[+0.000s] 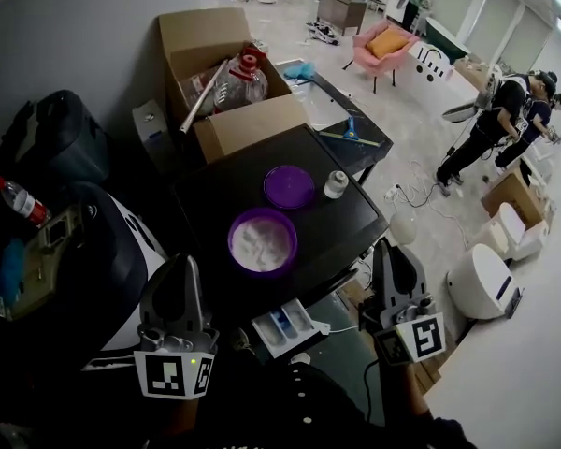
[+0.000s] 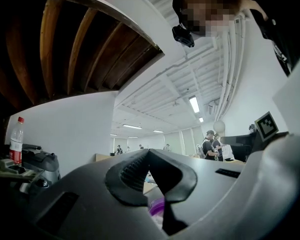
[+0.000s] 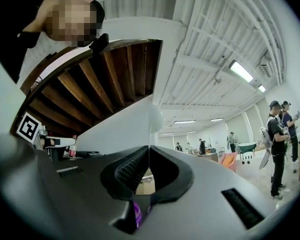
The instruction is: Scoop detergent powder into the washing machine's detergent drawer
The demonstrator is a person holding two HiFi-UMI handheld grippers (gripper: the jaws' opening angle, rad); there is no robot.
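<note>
Both grippers are empty, jaws pressed together: left gripper point(image 1: 181, 265) and right gripper point(image 1: 389, 249) are held low before the black machine top point(image 1: 215, 195). The purple tub of detergent powder point(image 1: 262, 241) stands open on it. The detergent drawer point(image 1: 285, 325) is pulled out below. The purple lid point(image 1: 289, 186) lies beyond the tub, beside a small white container point(image 1: 335, 184).

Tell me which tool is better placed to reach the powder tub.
Left, probably. The left tool lies close beside the tub, tips toward it; the right tool sits farther off. Both are shut and empty.
</note>
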